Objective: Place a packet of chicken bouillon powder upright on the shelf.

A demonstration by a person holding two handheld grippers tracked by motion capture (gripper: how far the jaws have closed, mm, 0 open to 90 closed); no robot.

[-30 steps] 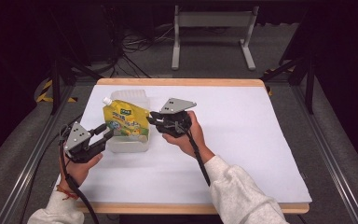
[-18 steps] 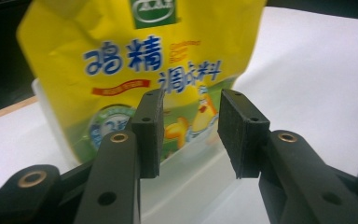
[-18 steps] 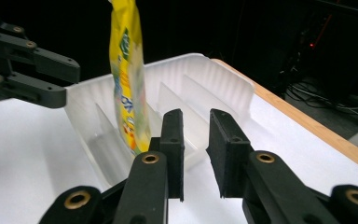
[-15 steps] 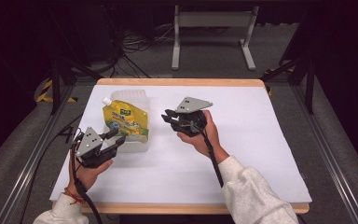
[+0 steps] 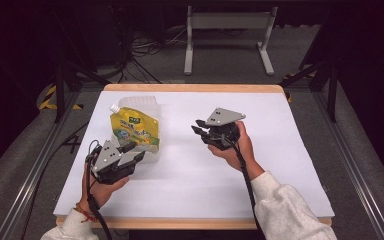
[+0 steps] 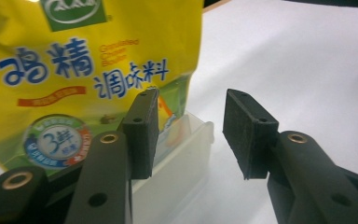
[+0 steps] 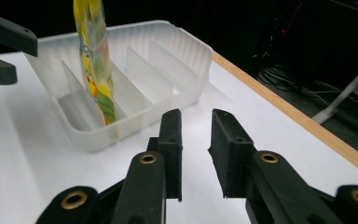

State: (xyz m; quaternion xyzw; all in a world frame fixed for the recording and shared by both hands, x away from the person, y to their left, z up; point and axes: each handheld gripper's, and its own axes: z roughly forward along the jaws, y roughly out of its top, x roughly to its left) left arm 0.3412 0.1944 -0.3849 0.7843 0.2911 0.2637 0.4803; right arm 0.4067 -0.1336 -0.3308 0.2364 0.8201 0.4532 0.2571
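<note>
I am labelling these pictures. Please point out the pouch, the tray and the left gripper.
pouch point(image 5: 131, 131): high view, on its printed yellow front.
tray point(image 7: 186, 70): right gripper view, on its ribbed far wall.
left gripper point(image 5: 133, 153): high view, between its fingertips.

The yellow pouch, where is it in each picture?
High view: the yellow pouch stands left of centre, in the clear divided tray.
Left gripper view: it covers the upper left, behind the left finger.
Right gripper view: seen edge-on at the top left, standing in a slot between dividers.
Shared landmark: the clear divided tray, with its corner below the pouch.
</note>
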